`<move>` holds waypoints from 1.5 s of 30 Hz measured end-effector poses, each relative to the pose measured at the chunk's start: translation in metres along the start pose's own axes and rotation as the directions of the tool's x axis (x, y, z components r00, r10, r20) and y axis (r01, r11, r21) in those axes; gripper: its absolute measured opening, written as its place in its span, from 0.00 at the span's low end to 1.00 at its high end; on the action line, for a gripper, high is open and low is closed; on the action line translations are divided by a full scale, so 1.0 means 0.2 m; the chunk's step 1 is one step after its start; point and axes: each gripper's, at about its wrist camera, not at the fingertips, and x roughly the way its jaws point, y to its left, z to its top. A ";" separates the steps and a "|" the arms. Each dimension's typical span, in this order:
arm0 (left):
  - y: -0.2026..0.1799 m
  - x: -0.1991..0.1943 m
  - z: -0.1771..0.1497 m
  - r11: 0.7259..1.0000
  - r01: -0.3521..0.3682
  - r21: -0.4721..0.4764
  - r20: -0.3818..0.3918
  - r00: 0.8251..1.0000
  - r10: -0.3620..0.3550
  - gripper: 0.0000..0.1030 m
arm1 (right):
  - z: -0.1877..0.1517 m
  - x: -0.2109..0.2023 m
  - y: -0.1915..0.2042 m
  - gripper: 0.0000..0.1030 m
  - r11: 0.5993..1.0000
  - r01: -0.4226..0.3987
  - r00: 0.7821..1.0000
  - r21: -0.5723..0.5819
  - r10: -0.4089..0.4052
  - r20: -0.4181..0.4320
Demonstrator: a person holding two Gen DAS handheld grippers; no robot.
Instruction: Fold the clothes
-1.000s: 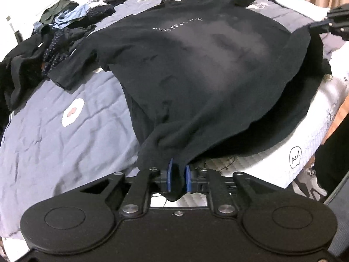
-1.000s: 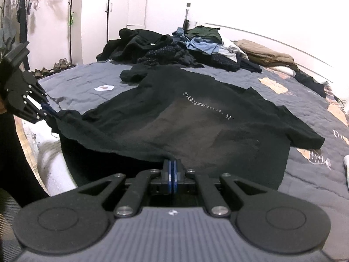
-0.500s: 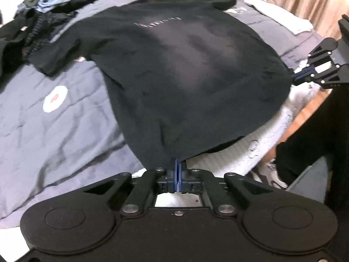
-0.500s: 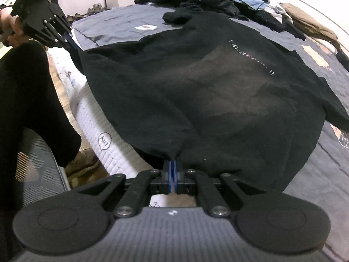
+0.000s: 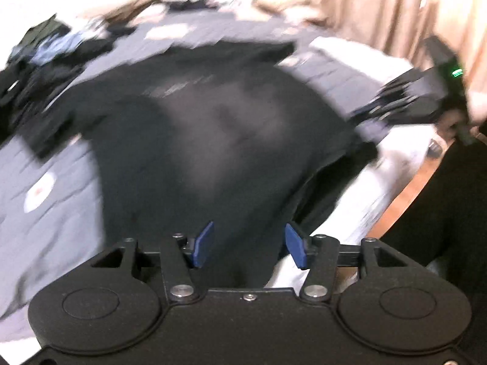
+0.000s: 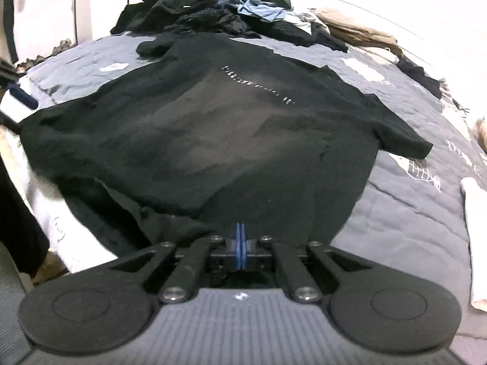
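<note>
Left wrist view, blurred. The left hand-held gripper point(image 5: 249, 245) has its blue pads point(image 5: 203, 245) spread wide apart, gripping nothing; the hem of the black T-shirt point(image 5: 213, 140) lies between and below them, over the bed's near edge. The shirt is spread flat on the grey quilt point(image 5: 57, 200), collar end far from the camera. The right hand-held gripper point(image 5: 408, 100) shows at the right, by the shirt's other hem corner. Beige curtains point(image 5: 380, 9) hang behind.

Right wrist view, sharp. The right hand-held gripper point(image 6: 240, 251) has its pads pressed together, pinching the T-shirt point(image 6: 213, 127) hem at the near corner. The shirt lies on the quilt point(image 6: 411, 213), sleeves out to both sides, a faint line of print across the chest. A pile of clothes point(image 6: 231, 15) sits beyond the collar. One blue pad of the left hand-held gripper point(image 6: 21, 95) shows at the left edge.
</note>
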 end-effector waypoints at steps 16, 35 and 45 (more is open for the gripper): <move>-0.50 0.56 0.12 0.973 0.139 0.184 0.006 0.990 -0.142 0.47 | -0.13 -0.12 -0.07 0.07 0.999 0.020 0.998 -0.045 -0.023 -0.065; -0.38 0.53 0.09 0.984 0.115 0.139 -0.037 0.993 -0.111 0.47 | -0.23 0.01 -0.10 0.40 0.968 -0.101 0.976 -0.229 0.052 -0.213; -0.30 0.47 0.07 0.990 0.115 0.079 -0.028 0.993 -0.113 0.48 | -0.21 -0.14 -0.17 0.07 0.977 -0.081 0.991 -0.197 0.058 -0.118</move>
